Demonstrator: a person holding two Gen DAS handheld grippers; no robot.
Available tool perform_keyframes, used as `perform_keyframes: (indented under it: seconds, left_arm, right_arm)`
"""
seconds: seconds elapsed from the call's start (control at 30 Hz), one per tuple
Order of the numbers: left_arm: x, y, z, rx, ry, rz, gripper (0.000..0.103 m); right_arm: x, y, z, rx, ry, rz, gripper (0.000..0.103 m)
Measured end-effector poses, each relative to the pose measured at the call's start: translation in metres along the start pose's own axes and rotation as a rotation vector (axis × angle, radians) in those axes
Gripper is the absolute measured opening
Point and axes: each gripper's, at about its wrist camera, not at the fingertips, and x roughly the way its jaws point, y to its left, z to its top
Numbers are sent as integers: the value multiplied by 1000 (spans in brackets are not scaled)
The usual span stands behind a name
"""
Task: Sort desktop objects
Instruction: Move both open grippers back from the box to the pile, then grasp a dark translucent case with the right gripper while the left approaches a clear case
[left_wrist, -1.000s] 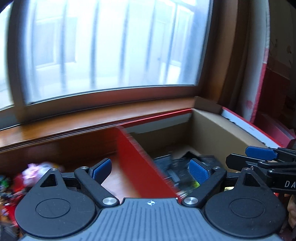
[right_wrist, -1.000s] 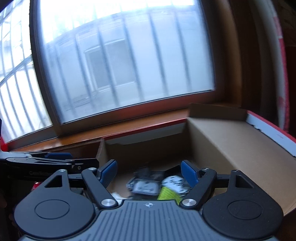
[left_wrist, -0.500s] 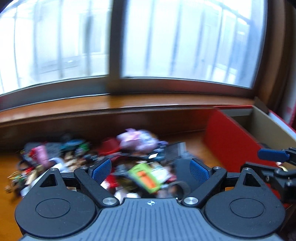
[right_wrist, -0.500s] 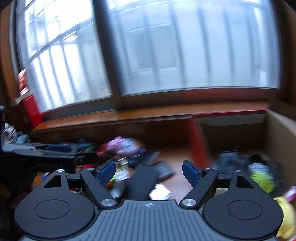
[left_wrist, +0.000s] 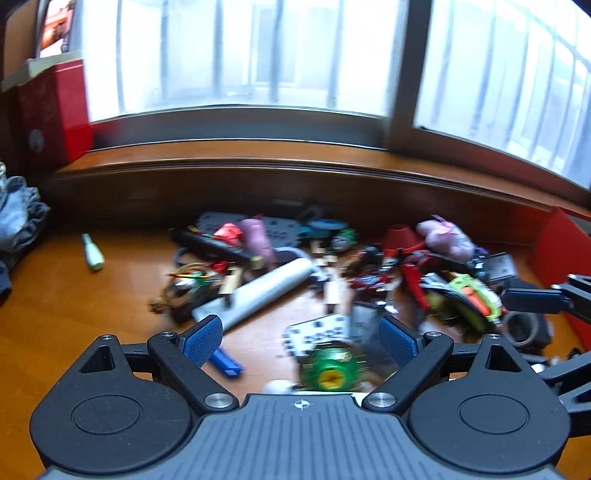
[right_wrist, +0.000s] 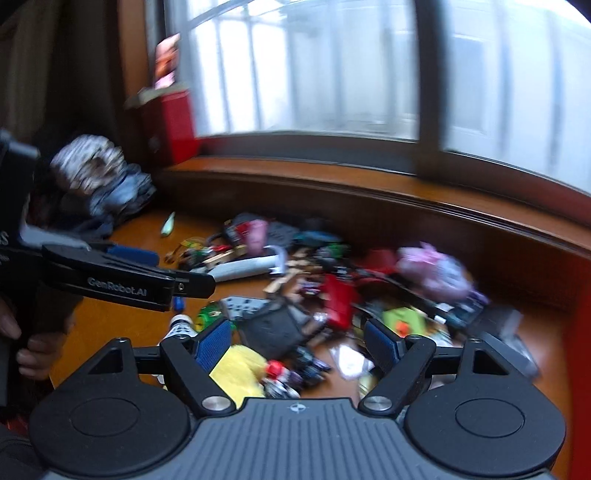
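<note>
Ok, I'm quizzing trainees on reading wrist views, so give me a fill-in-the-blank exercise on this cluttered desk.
1. Both the left gripper and the right gripper are ____, with nothing between their pads.
2. The round spinning top near the left gripper is mostly ____ in colour.
3. The small pale-green tube lies ____ the main pile of clutter.

Missing words: open; green; apart from

Motion blur is smearing the pile of small objects (right_wrist: 332, 295) on the desk, so most pieces are staying unidentifiable. At three o'clock, the red box (left_wrist: 565, 247) is running off the edge. The clothes heap (left_wrist: 18, 218) at nine o'clock is getting cropped too.
</note>
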Motion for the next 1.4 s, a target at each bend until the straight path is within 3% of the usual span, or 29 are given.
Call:
perform_keyframes:
  seconds: [0.2, 0.53, 0.8, 0.97, 1.4]
  left_arm:
    - [2, 22, 7, -16, -13, 8, 92]
    - [32, 26, 19, -30, -11, -54, 92]
    - [48, 28, 22, -45, -7, -70, 92]
    - [55, 31, 21, -62, 13, -65, 92]
    - [59, 12, 14, 42, 22, -57, 92]
  right_arm:
    - [54, 31, 3, -205, 84, 12, 78]
    - [95, 27, 9, -266, 189, 108, 78]
    - [112, 19, 9, -206, 223, 124, 78]
    - [119, 15, 3, -164, 234, 100, 63]
    - [86, -6, -14, -15, 165, 3, 63]
